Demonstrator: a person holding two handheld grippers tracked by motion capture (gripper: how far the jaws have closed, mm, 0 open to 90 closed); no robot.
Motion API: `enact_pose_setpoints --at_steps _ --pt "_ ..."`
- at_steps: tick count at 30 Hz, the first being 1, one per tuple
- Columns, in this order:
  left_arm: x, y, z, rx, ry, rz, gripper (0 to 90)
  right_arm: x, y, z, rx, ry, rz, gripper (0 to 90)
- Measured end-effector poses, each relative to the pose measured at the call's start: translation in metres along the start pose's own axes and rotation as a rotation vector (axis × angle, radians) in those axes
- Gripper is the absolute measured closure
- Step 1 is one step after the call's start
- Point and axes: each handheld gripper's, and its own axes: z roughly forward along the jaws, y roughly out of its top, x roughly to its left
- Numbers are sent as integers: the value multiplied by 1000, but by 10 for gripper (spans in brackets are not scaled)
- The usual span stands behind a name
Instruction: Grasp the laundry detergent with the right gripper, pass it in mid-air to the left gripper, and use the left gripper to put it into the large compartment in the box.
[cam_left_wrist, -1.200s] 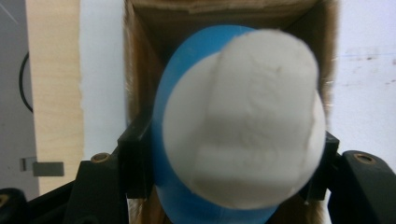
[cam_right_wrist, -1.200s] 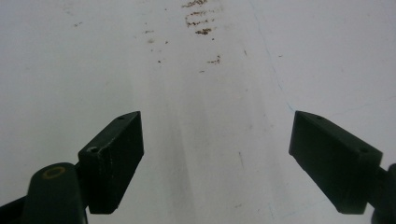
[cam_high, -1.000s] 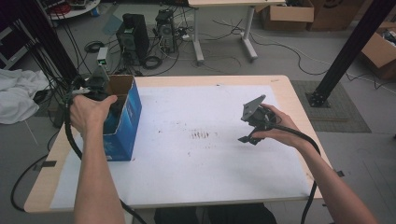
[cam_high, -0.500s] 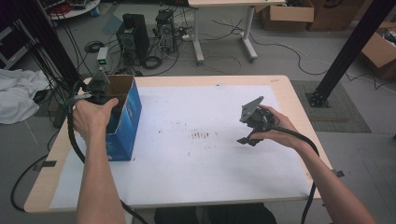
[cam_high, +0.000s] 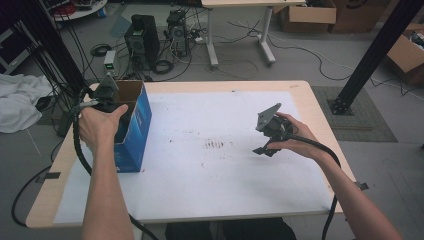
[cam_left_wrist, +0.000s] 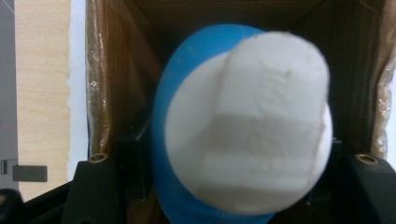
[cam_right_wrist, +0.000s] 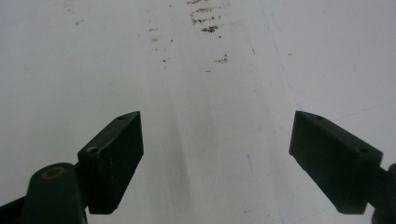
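Overhead, left gripper (cam_high: 111, 102) dips into the blue box (cam_high: 134, 131) at the table's (cam_high: 310, 95) left edge, right gripper (cam_high: 269, 135) hovering mid-table. Left gripper view: jaws clamp a blue-and-white object (cam_left_wrist: 243, 130) inside the box. Right gripper view: jaws wide apart over stained white paper (cam_right_wrist: 210, 70).

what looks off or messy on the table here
Brown specks stain the white sheet mid-table, like a dried smear; they also show ahead of the open right hand-held gripper. The box stands upright at the left, and the left hand-held gripper holds a blue-and-white object over it.
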Motion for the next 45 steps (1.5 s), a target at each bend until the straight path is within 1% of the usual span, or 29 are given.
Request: enact_pose_setpoints --at_steps 2,13,23,26,37,45 --pt "0 0 0 3 0 4 359 0 0 0 4 3 -1 175" --pt "0 -1 -2 -7 -2 -7 339 0 0 1 6 8 1 174" --pt "-2 0 -2 -6 2 1 321 1 0 3 8 9 0 172" --pt "-2 0 -3 -7 1 -1 322 1 -1 2 10 10 2 172" --pt "-3 1 -9 -19 4 1 314 1 -2 3 13 11 3 172" --pt "-5 2 -15 -31 14 3 301 1 -2 4 16 13 2 171"
